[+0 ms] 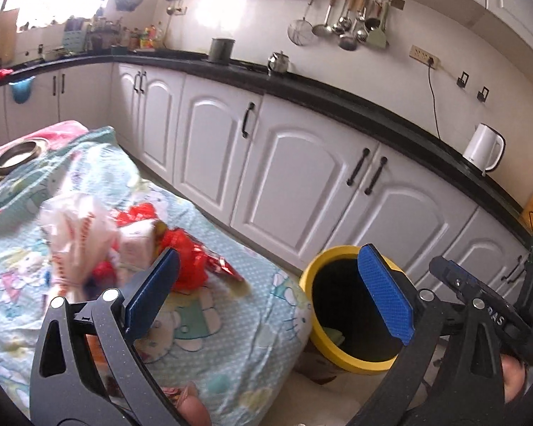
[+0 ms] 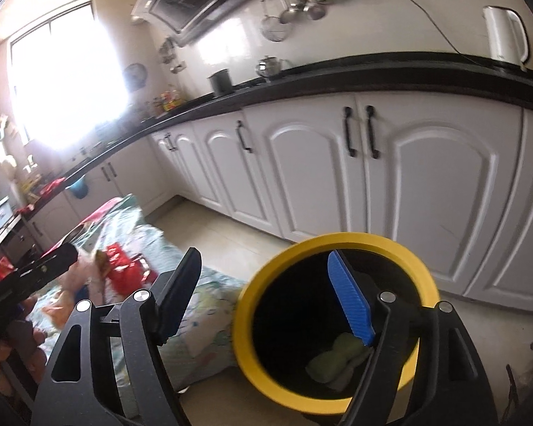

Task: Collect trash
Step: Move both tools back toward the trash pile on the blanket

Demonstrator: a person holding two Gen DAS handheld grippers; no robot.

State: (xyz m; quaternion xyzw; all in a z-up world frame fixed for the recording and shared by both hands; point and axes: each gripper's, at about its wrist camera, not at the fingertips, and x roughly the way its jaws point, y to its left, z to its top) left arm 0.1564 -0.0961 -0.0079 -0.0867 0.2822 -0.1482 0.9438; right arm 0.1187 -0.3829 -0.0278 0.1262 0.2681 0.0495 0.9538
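Both grippers' fingers point(image 2: 351, 305) spread — patterned cloth point(image 1: 202, 348), yellow bin point(image 2: 337, 239), white cabinets point(image 1: 295, 184).

Bin point(image 1: 337, 351) on the floor, just right of the covered table point(image 1: 231, 319). Wrapper pile point(image 1: 131, 245) on the table's near part, metal bowl point(image 1: 17, 156) at its far left. Crumpled wad point(image 2: 334, 362) inside the bin. Cabinets point(image 1: 295, 184) behind, kettle point(image 1: 485, 147) on the counter point(image 1: 337, 97) far right.

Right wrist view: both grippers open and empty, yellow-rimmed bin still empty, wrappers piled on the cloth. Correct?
Not quite: the bin is not empty. The right wrist view shows a pale green wad at its bottom. Both grippers, left and right, are open and empty; wrappers lie piled on the cloth.
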